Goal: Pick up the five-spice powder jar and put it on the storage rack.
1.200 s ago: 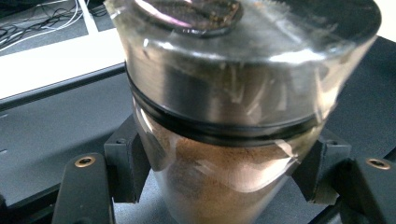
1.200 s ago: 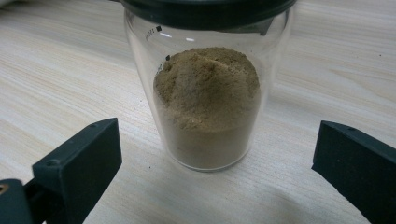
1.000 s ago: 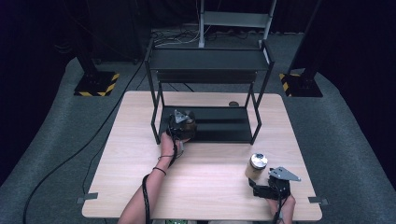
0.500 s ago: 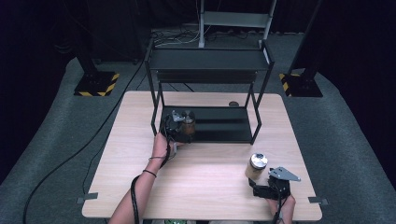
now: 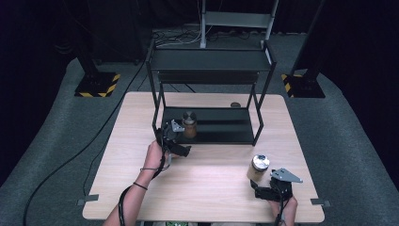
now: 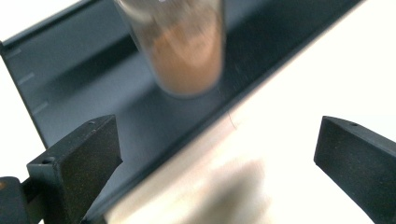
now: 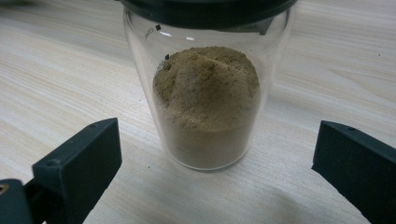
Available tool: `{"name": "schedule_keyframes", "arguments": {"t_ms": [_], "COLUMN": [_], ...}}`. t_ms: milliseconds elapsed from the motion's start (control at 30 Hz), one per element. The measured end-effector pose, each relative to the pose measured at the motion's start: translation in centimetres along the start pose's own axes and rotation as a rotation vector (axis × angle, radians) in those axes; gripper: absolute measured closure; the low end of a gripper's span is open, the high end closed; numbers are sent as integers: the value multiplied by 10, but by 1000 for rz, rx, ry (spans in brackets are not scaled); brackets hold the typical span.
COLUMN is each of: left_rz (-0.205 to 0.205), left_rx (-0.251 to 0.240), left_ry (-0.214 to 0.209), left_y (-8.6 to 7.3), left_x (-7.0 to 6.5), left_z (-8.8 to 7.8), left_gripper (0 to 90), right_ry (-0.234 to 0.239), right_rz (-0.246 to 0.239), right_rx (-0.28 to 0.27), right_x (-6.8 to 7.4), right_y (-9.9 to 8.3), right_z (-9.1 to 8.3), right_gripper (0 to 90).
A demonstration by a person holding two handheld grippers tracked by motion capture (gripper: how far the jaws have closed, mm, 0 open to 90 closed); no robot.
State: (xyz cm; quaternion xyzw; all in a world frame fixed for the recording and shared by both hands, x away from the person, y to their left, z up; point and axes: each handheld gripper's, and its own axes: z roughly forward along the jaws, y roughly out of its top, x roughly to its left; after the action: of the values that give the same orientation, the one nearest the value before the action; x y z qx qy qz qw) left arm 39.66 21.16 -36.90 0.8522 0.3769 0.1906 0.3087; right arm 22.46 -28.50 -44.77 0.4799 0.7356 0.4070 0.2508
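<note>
A jar of brown powder point(image 5: 189, 124) with a dark lid stands on the lower shelf point(image 5: 221, 132) of a black rack, near its left end. My left gripper point(image 5: 179, 139) hovers just in front of it, over the shelf's front edge. In the left gripper view its jaws have just been opening and the gripper point(image 6: 217, 158) stands open with nothing between its fingers, the jar point(image 6: 187, 51) beyond them. A second jar point(image 5: 258, 167) of tan powder stands on the table at the front right. My right gripper point(image 5: 259, 184) is open just short of that jar point(image 7: 208, 102).
The black rack has an upper shelf point(image 5: 209, 60) and thin corner posts on the wooden table point(image 5: 207, 188). A small dark round thing point(image 5: 235, 104) lies behind the rack. Cables trail from both grippers. Stands with yellow-black bases sit on the grey floor beyond.
My left gripper let go of the brown-powder jar on the lower shelf, opened wide and drew back and up toward the person. The right gripper and its jar kept still.
</note>
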Motion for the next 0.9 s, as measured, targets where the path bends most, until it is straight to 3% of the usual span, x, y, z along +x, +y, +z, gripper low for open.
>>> {"name": "schedule_keyframes", "arguments": {"t_ms": [233, 533, 733, 800, 900], "left_rz": [37, 18, -35, -71, -88], "left_rx": [38, 81, 90, 75, 59], "left_ry": [-13, -10, 4, -6, -4], "left_y": [-16, -58, -89, -101, -111], "left_x": [-10, -17, -22, -22, -24], "left_z": [-16, -29, -33, -36, -41], "left_gripper": [2, 2, 2, 3, 3], "right_ry": [-1, -2, -3, -5, -4], "right_rz": [-3, -6, -7, -8, -10], "right_rx": [2, 7, 8, 9, 10], "right_x": [0, 1, 1, 1, 2], "right_y": [0, 1, 2, 2, 2], "right_z": [0, 1, 1, 1, 1], "right_gripper": [1, 1, 1, 1, 1]}}
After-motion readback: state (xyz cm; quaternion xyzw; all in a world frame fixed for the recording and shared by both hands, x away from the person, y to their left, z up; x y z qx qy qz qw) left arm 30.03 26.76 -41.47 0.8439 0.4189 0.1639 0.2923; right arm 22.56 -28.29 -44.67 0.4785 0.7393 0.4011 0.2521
